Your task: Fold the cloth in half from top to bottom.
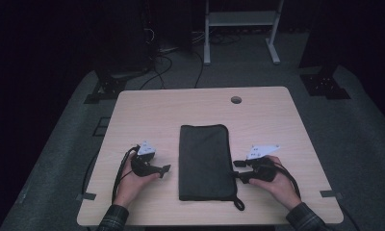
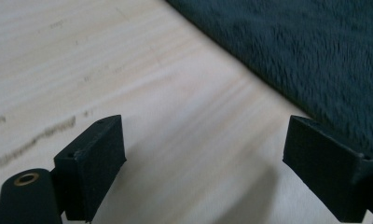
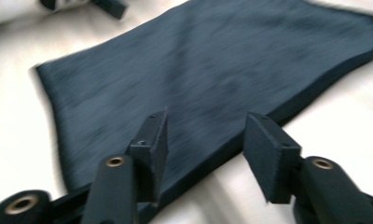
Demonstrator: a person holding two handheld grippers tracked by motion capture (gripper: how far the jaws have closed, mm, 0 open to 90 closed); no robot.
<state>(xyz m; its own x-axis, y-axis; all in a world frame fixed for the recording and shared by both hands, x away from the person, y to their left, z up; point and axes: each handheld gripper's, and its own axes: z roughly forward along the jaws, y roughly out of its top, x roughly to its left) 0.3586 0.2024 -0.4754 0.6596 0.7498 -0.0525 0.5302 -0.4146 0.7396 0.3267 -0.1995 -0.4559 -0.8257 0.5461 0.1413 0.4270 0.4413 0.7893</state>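
A dark fabric pouch (image 1: 204,161) lies flat along the middle of the light wooden table (image 1: 142,110), with a small cord loop (image 1: 238,204) at its near right corner. My left gripper (image 1: 165,171) rests just left of the pouch, apart from it. In the left gripper view its jaws (image 2: 203,154) stand wide open over bare wood, and the pouch (image 2: 315,51) lies beyond them. My right gripper (image 1: 235,169) is at the pouch's right edge. Its jaws (image 3: 205,140) are open, and the edge of the pouch (image 3: 198,70) runs between them unpressed.
A round cable hole (image 1: 236,100) sits near the table's far edge. Tape strips (image 1: 87,196) mark the near corners. Beyond the table are a white metal stand (image 1: 241,19), floor cables (image 1: 157,72) and dark equipment bases.
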